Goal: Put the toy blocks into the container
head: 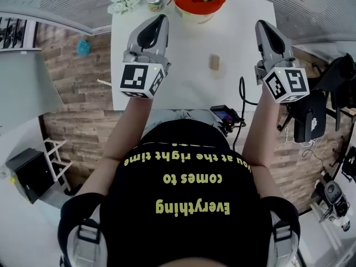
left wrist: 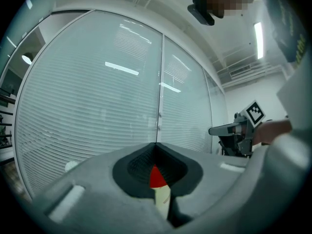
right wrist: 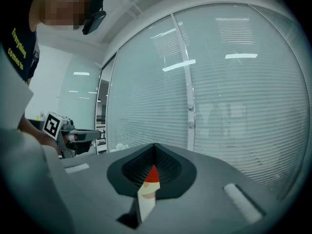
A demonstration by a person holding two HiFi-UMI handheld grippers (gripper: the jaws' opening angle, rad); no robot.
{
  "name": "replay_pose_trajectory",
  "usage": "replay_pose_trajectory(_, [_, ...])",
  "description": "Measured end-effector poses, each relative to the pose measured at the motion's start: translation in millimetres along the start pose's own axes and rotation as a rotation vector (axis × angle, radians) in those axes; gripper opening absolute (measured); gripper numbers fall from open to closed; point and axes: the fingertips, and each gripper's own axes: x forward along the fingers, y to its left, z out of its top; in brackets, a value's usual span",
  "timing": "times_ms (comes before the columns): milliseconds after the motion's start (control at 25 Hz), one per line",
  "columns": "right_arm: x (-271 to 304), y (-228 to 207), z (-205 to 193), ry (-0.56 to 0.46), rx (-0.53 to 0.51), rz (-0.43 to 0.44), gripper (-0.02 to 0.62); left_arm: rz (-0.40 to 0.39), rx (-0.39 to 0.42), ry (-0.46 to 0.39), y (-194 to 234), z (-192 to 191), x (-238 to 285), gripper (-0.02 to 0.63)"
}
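black shirt (head: 189, 191), left claw (head: 162, 18) and right claw (head: 261, 24) pressed together, wooden block (head: 214, 62) on table (head: 189, 54), red container (head: 194, 15)

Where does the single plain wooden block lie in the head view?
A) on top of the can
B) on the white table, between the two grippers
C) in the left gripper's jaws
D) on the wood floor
B: the wooden block lies on the white table, apart from the left gripper and the right gripper, and short of the red container.
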Motion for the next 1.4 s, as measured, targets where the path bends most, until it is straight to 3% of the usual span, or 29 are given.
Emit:
replay_pose_trajectory(400, [-4.6,11.4,-40.3,0.085,0.027,0.002,0.008,-0.035,-0.001,0.023,-5.4,-8.6,1.5,-0.002])
replay_pose_trajectory(760, [-1.2,20.2,-88.0,0.190,0.067,0.023,0.052,-0.055,-0.010,0.054,-7.3,-21.0,2.3,-0.003])
replay_pose_trajectory(1040, [1.4,26.2,-147.3,0.362,0.109,0.064,0.089,-0.059,-0.020,0.075,-8.4,-32.1,6.4,-0.002])
replay_pose_trajectory(1400, [0.5,34.7,-201.6,0.483,0.115,0.071,0.098,-0.050,-0.032,0.094,-9.4,-43.5,6.9,-0.002])
